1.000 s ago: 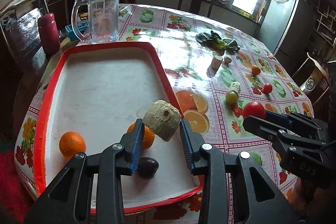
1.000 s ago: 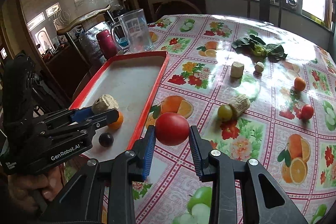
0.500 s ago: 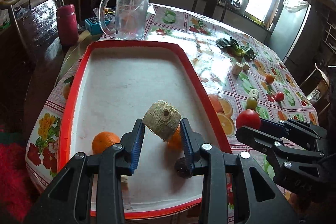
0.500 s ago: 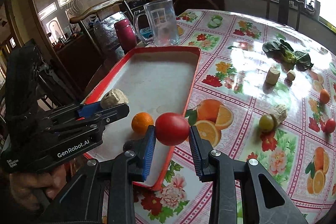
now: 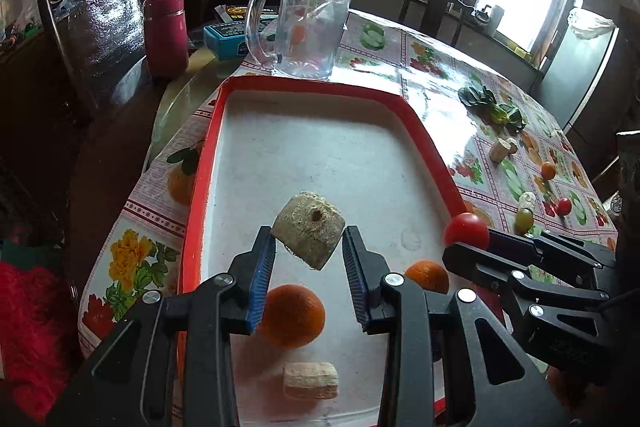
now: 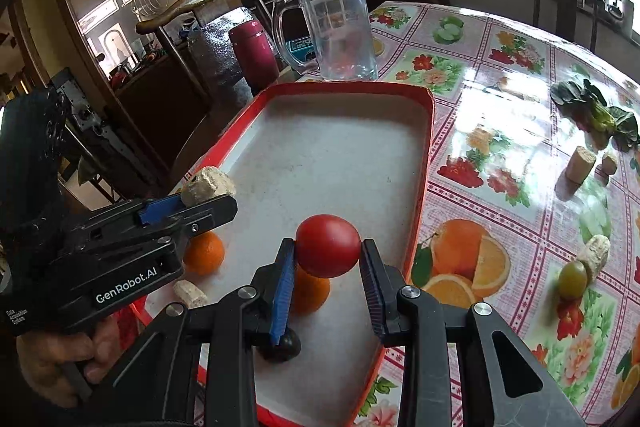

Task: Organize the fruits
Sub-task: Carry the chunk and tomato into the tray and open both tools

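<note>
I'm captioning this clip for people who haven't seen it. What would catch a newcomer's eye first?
Probably the red tomato clamped in the right claw above the red-rimmed tray. Next, the left claw holding a rough tan corn cob chunk over the same tray, above two oranges. Behind the tray stands a big clear glass mug.

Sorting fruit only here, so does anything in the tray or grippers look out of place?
Yes: the left gripper holds a beige corn-cob chunk over the tray, where another cob piece already lies among oranges.
</note>
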Demonstrator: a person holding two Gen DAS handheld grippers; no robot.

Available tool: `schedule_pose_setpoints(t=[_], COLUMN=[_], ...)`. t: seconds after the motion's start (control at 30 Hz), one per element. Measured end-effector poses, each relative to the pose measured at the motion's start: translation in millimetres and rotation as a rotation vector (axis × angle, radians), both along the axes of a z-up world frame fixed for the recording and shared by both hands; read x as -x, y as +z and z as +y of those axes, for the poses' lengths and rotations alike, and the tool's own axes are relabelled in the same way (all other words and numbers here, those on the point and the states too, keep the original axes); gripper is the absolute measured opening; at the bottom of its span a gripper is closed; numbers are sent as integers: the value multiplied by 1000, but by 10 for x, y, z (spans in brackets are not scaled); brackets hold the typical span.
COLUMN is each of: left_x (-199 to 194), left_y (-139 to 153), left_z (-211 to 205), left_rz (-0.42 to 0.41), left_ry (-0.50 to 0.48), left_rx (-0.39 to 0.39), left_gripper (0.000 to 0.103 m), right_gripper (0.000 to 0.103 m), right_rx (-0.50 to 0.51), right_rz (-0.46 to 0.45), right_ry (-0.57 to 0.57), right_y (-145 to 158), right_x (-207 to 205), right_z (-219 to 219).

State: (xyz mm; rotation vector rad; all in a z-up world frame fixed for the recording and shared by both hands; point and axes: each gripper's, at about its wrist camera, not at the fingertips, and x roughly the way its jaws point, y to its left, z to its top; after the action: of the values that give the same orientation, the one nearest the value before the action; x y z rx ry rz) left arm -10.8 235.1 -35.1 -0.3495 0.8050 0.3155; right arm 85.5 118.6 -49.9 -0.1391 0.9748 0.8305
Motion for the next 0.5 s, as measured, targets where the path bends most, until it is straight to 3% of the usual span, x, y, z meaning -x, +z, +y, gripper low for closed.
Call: schedule_pose_setpoints(t=[0.37, 0.5], left_x=[-142, -154], left_y=[-199, -251], left_z=[147, 145], left_rz=[87, 115], left_ry=[10, 16], left_rx=[11, 11], left_gripper=[32, 33], right_gripper=[34, 45], right_rx=[37, 38], right_rz=[44, 31], right_ry=[17, 25], right_y=[-239, -204], right_x=[-179, -162], right_z=[209, 197])
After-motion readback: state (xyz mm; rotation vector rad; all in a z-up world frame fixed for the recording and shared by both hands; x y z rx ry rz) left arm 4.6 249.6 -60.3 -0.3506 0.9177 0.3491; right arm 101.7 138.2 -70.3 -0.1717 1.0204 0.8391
